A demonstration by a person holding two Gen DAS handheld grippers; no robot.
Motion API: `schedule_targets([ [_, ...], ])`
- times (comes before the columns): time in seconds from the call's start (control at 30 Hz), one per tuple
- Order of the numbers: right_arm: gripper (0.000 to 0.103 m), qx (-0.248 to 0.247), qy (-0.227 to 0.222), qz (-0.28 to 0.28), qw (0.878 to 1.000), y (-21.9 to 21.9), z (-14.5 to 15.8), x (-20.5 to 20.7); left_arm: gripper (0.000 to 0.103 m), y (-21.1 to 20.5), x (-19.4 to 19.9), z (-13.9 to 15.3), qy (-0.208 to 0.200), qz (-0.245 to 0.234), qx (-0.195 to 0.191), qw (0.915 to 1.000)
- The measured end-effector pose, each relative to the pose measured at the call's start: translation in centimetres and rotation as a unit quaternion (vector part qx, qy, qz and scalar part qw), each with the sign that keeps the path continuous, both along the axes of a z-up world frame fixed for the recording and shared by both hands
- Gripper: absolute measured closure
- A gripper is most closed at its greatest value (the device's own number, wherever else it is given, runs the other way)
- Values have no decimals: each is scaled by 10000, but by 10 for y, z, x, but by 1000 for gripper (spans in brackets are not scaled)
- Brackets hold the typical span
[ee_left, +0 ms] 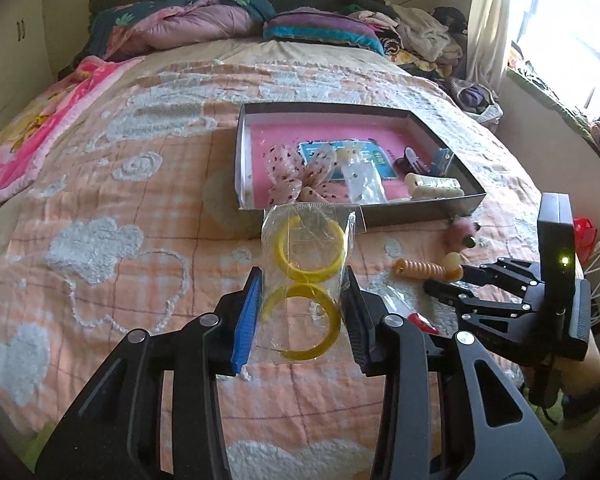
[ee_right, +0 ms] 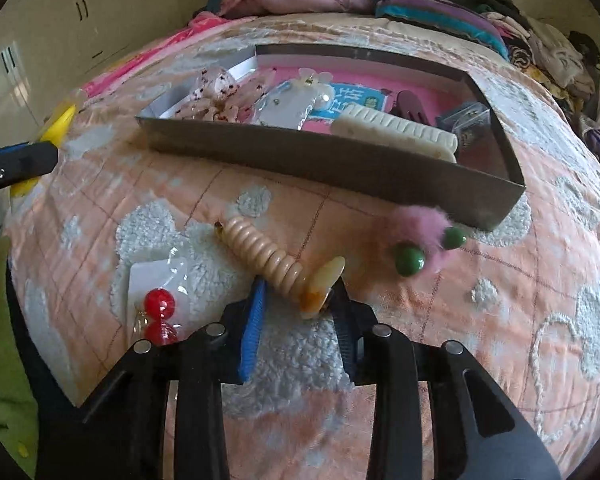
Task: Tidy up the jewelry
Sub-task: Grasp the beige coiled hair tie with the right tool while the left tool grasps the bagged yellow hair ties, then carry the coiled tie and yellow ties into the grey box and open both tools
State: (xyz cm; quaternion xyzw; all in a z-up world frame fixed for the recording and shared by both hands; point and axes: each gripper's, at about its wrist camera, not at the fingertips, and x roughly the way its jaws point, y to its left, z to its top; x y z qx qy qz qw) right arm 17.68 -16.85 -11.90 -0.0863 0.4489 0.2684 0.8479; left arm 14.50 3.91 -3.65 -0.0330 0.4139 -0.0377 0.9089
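My left gripper (ee_left: 300,286) is shut on a clear bag of two yellow hoop earrings (ee_left: 306,264) and holds it up in front of the grey box with pink lining (ee_left: 420,210). My right gripper (ee_right: 298,294) is open, its fingers on either side of the end of a beige ribbed hair clip (ee_right: 268,256) lying on the bed; the clip also shows in the left wrist view (ee_left: 420,269). The box (ee_right: 340,168) holds a spotted bow (ee_left: 300,176), a cream clip (ee_right: 396,130) and packets.
On the peach quilt near the right gripper lie a bag with red bead earrings (ee_right: 160,312) and a pink fluffy piece with green beads (ee_right: 420,236). Pillows and clothes (ee_left: 260,24) pile at the bed's head. A window (ee_left: 572,20) is at the right.
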Motion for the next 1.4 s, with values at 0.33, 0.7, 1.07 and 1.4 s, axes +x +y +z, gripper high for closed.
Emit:
schedule_targets([
  [0.33,72,863,-124,-135,9961,-27,45,-28,72,-6,-5,22,-239,-85,10,9997],
  [0.7,72,1194,-658,-417,9898,-63,115,-37,72,-17,6,50,-488,-177,105,9986],
  [1.07,72,1268,-1084,-796,9828,-96,158,-10,72,-38,41,66,-639,-367,220,9970],
  [1.4,72,1133,-1088,-1014,9824,-98,164,34,72,-55,86,50,-416,-429,288,9978],
])
